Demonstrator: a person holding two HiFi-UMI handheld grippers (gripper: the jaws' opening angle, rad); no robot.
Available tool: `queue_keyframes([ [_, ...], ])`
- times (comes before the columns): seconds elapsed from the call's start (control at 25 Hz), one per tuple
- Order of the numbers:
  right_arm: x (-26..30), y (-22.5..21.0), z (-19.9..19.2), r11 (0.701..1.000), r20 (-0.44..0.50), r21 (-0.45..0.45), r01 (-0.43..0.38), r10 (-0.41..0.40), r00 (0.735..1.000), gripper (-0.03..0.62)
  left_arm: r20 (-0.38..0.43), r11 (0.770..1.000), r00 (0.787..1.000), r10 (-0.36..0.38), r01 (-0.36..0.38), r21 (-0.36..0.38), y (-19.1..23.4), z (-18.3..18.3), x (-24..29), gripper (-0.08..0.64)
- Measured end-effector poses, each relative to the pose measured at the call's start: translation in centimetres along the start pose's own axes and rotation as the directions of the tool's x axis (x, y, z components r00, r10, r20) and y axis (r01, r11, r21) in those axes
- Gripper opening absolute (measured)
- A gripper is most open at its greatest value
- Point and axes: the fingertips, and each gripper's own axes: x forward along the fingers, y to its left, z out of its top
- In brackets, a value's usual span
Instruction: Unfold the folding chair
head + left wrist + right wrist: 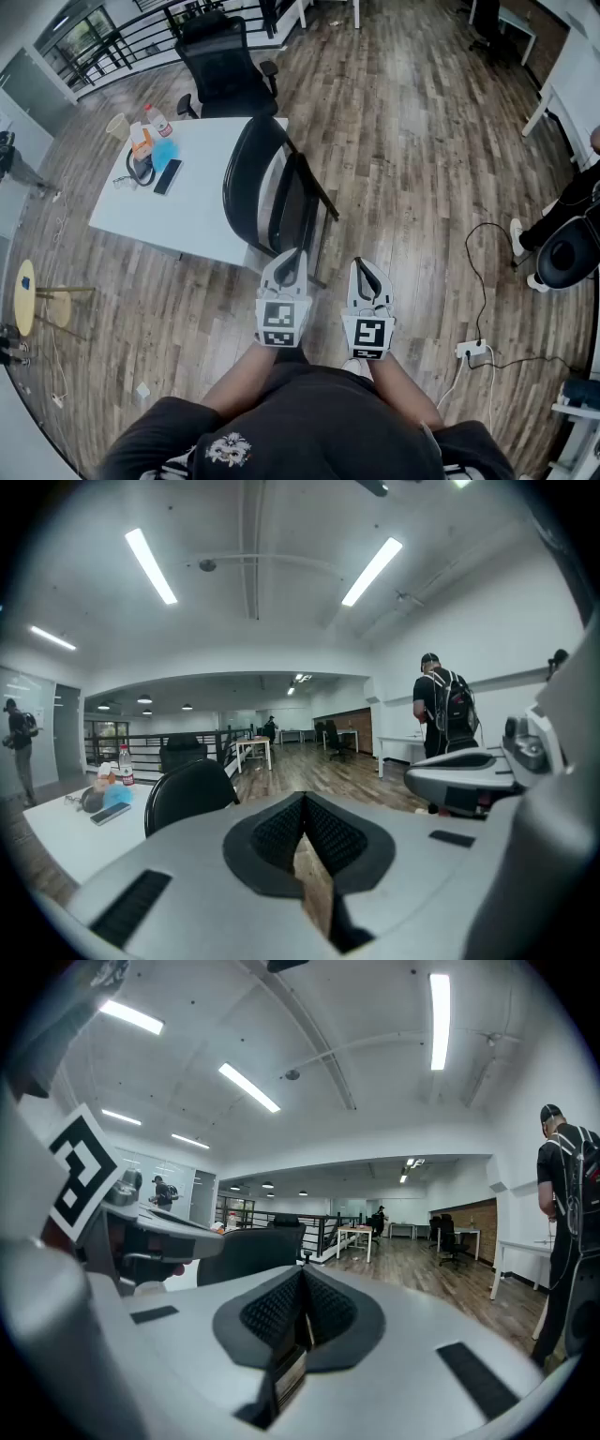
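Head view: folding chair (248,183) untouched, still folded.
Left gripper (293,258) and right gripper (364,270) both closed, empty, near it; all unfolding remains.

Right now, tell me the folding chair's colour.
The folding chair is black, clearest in the head view.

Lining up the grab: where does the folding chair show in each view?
Head view: the folding chair stands at centre, still folded, beside the white table.
Left gripper view: its black back sits left of centre.
Right gripper view: its black back sits left of centre.
Shared landmark: the black railing beyond it.
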Motion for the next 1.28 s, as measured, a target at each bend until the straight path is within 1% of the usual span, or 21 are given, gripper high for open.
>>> queue_keyframes([
  [0.12, 5.4, 1.8, 0.2, 1.000, -0.019, -0.003, 0.012, -0.012, 1.000, 0.015, 0.000, 0.999, 1.000, -0.028, 0.028, -0.018, 4.2, 0.7, 3.0, 0.006],
  [0.24, 10.6, 3.8, 0.3, 1.000, -0.048, 0.012, 0.019, -0.019, 0.999, 0.014, -0.010, 0.999, 0.999, -0.036, 0.036, 0.006, 8.6, 1.4, 5.5, 0.006],
  [0.32, 13.8, 5.3, 0.4, 0.999, -0.076, 0.028, 0.021, -0.019, 0.997, 0.015, -0.038, 0.998, 0.999, -0.004, 0.006, 0.065, 11.8, 2.1, 6.9, 0.006],
  [0.4, 16.6, 6.5, 0.5, 0.999, -0.095, 0.035, 0.021, -0.018, 0.995, 0.014, -0.075, 0.991, 0.996, 0.046, -0.036, 0.131, 14.8, 3.2, 8.1, 0.006],
  [0.44, 17.8, 7.0, 0.6, 0.999, -0.096, 0.037, 0.021, -0.018, 0.995, 0.014, -0.086, 0.988, 0.994, 0.064, -0.051, 0.146, 16.2, 3.8, 8.6, 0.006],
  [0.52, 20.2, 7.9, 1.0, 0.999, -0.095, 0.032, 0.029, -0.026, 0.995, 0.015, -0.099, 0.988, 0.992, 0.078, -0.064, 0.139, 18.9, 4.7, 9.7, 0.006],
  [0.72, 26.1, 9.6, 0.3, 0.998, -0.137, 0.018, 0.067, -0.064, 0.989, 0.015, -0.112, 0.997, 0.991, 0.072, -0.067, 0.049, 25.8, 5.6, 12.4, 0.007],
  [0.76, 27.2, 10.0, -0.2, 0.997, -0.150, 0.020, 0.069, -0.065, 0.986, 0.015, -0.115, 0.997, 0.991, 0.068, -0.066, 0.027, 27.0, 5.6, 13.0, 0.018],
  [0.8, 28.2, 10.4, -0.9, 0.997, -0.168, 0.028, 0.069, -0.064, 0.984, 0.016, -0.124, 0.998, 0.990, 0.062, -0.062, 0.007, 28.0, 5.5, 13.5, 0.060],
  [0.84, 29.1, 10.7, -1.6, 0.997, -0.191, 0.039, 0.071, -0.062, 0.980, 0.046, -0.142, 0.999, 0.989, 0.051, -0.053, -0.010, 29.0, 5.2, 13.9, 0.120],
  [0.88, 30.0, 11.0, -2.4, 0.996, -0.218, 0.052, 0.072, -0.059, 0.974, 0.108, -0.169, 0.999, 0.985, 0.037, -0.042, -0.027, 29.7, 4.6, 14.4, 0.166],
  [0.92, 30.9, 11.3, -3.2, 0.995, -0.245, 0.067, 0.074, -0.056, 0.968, 0.154, -0.204, 0.998, 0.979, 0.018, -0.028, -0.047, 30.3, 3.9, 15.0, 0.211],
  [0.96, 31.7, 11.6, -4.0, 0.994, -0.272, 0.082, 0.076, -0.051, 0.961, 0.170, -0.240, 0.997, 0.971, -0.004, -0.013, -0.072, 30.7, 3.1, 15.4, 0.237],
  [1.08, 34.0, 12.7, -6.9, 0.989, -0.362, 0.123, 0.083, -0.033, 0.932, 0.233, -0.310, 0.989, 0.947, -0.079, 0.034, -0.146, 31.1, 1.1, 16.5, 0.238],
  [1.2, 35.9, 13.7, -10.4, 0.983, -0.445, 0.153, 0.096, -0.018, 0.895, 0.272, -0.338, 0.977, 0.932, -0.132, 0.066, -0.200, 30.8, -0.1, 17.5, 0.239],
  [1.28, 37.1, 14.3, -12.8, 0.982, -0.503, 0.159, 0.104, -0.010, 0.864, 0.295, -0.349, 0.963, 0.921, -0.172, 0.083, -0.257, 30.7, -0.4, 18.2, 0.238],
])
